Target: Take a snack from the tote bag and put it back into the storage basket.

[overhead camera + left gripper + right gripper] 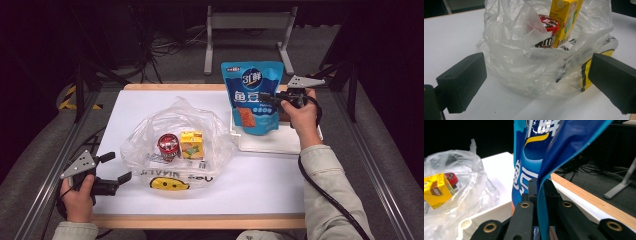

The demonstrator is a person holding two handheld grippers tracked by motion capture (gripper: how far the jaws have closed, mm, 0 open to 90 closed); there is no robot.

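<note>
Where the left gripper [116, 167] rests near the table's [260, 195] front edge, jaws wide and holding nothing, the clear plastic bag [534, 67] sits just beyond them, untouched. Inside the bag stand a red tub [168, 145] and a yellow carton [191, 144]. Right of the bag, bare tabletop. Farther right, the right gripper [266, 98] pinches the blue snack pouch's [252, 95] edge, upright over the white tray [280, 142] near the far edge.

The tall foil snack pouch [252, 95] is bright blue with white lettering, a yellow swoosh and an orange panel low down. The crinkled clear plastic bag [175, 140] carries a yellow smiley and black print. Inside, the round tub [168, 145] is red and brown, the small carton [191, 144] yellow with green. The desk [260, 185] is white, edged in pale wood.
</note>
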